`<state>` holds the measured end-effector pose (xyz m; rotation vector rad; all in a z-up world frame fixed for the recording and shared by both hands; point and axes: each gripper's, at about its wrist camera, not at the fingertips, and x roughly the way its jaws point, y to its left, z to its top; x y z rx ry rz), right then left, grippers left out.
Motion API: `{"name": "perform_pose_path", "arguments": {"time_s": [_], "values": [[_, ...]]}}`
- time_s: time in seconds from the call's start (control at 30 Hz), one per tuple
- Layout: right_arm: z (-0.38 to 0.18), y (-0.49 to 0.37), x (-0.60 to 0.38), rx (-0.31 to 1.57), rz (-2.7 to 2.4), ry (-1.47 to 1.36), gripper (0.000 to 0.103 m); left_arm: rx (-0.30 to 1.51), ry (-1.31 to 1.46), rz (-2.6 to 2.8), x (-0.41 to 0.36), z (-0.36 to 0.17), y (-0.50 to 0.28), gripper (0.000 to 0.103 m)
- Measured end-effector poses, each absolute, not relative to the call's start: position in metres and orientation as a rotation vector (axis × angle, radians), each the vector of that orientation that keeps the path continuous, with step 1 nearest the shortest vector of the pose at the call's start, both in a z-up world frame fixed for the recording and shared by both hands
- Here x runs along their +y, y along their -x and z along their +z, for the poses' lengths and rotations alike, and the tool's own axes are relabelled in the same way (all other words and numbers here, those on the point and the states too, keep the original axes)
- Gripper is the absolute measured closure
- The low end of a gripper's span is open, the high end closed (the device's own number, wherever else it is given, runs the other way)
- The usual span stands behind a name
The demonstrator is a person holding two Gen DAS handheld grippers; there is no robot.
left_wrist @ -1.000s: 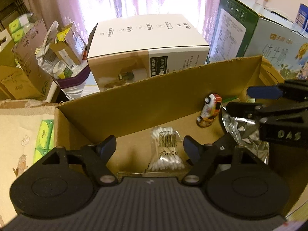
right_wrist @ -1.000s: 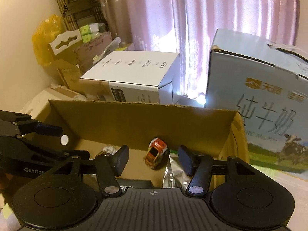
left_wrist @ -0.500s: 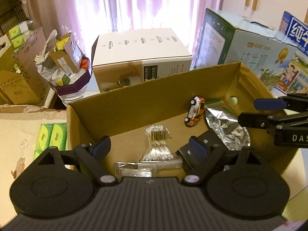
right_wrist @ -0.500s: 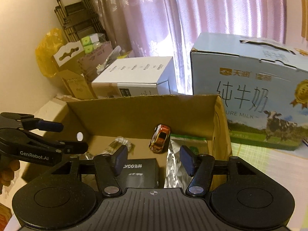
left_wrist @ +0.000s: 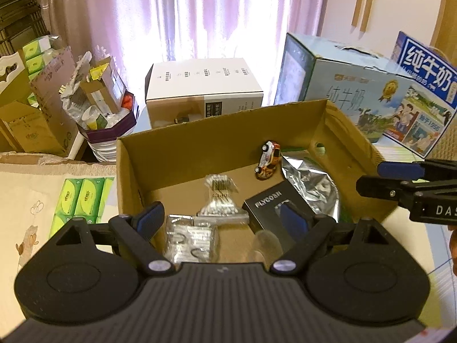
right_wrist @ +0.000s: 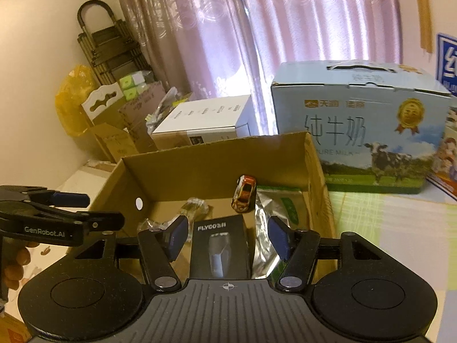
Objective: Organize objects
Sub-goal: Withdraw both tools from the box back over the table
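Observation:
An open cardboard box (left_wrist: 217,145) (right_wrist: 211,160) holds a toy car (left_wrist: 268,163) (right_wrist: 244,192), a pack of cotton swabs (left_wrist: 219,197), a clear packet (left_wrist: 190,238), a black FLYCO box (left_wrist: 270,205) (right_wrist: 219,245) and a silver foil bag (left_wrist: 311,183) (right_wrist: 265,228). My left gripper (left_wrist: 221,218) is open and empty above the box's near side. My right gripper (right_wrist: 227,235) is open and empty above the black box. Each gripper shows from the side in the other's view: the right one (left_wrist: 411,188), the left one (right_wrist: 57,217).
A white carton (left_wrist: 202,88) stands behind the box. Milk cartons (left_wrist: 351,91) (right_wrist: 362,131) stand at the right. A purple bin of rubbish (left_wrist: 108,125) and cardboard boxes are at the left. Green tissue packs (left_wrist: 81,203) lie left of the box.
Both grippers have pulled back and risen from the box, still open. More of the box floor shows now, with the black box and clear packet in view.

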<state>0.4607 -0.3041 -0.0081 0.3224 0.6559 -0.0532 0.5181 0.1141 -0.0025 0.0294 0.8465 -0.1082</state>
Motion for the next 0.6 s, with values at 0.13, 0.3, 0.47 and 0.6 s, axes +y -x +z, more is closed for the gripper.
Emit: {"name": "perform_pose_path", "arguments": {"time_s": [0.13,0.3,0.47,0.6], "values": [[-0.003,-0.438,-0.295,0.636,-0.064,-0.353,0.043,0.836,-0.007,-0.106,0.113,0.005,-0.494,0.017],[-0.002,-0.413,-0.285,0.639,-0.069,-0.380,0.042,0.838,0.019,-0.113,0.109,0.011,-0.466,0.017],[0.001,-0.388,-0.276,0.627,-0.080,-0.405,0.041,0.839,0.049,-0.117,0.106,0.016,-0.438,0.017],[0.003,-0.368,-0.267,0.627,-0.082,-0.409,0.040,0.841,0.071,-0.116,0.106,0.018,-0.416,0.017]]}}
